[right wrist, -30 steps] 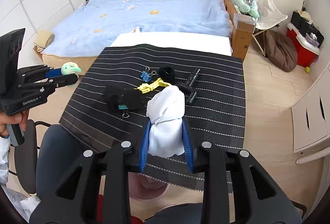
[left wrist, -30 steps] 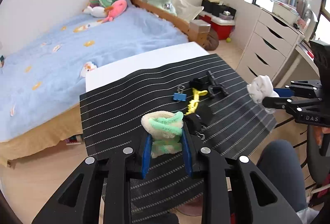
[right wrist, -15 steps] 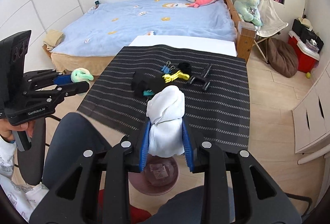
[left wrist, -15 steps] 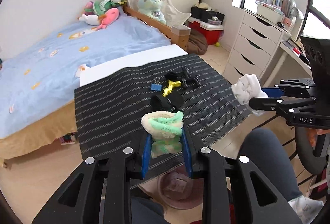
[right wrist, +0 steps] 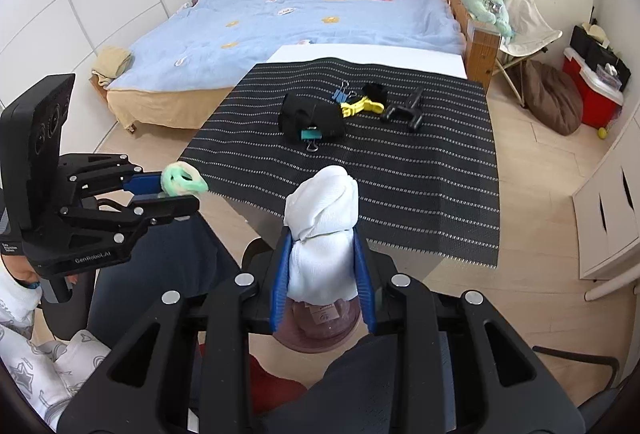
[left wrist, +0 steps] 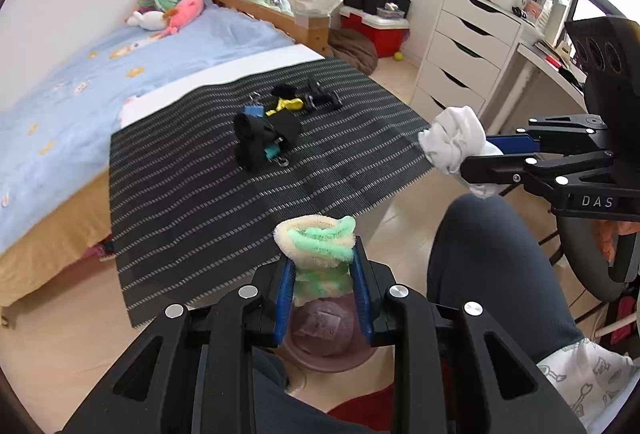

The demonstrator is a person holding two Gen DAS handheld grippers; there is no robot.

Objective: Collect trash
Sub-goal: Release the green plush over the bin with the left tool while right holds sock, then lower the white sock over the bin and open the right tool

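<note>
My left gripper (left wrist: pixel 322 266) is shut on a fuzzy green-and-cream loop (left wrist: pixel 316 240), which also shows at the left of the right wrist view as the same fuzzy loop (right wrist: pixel 182 180). My right gripper (right wrist: pixel 322 258) is shut on a crumpled white tissue wad (right wrist: pixel 322 218); from the left wrist camera the wad (left wrist: pixel 454 138) hangs beyond the mat's right corner. A mauve bin (left wrist: pixel 324 330) sits on the floor directly below the left fingers, and the same bin (right wrist: pixel 320 322) lies under the right fingers. Both grippers hover off the table's near edge.
A black striped mat (right wrist: pixel 400 170) covers the white table and carries a black pouch (right wrist: pixel 312 118), binder clips, a yellow clip (right wrist: pixel 360 106) and a black clamp (right wrist: pixel 402 112). A person's dark-trousered legs (left wrist: pixel 488 258) flank the bin. Bed behind, white drawers at right.
Both grippers pulled back from over the mat toward its near edge with their loads still held. The mauve bin, hidden at first, now lies beneath both pairs of fingers.
</note>
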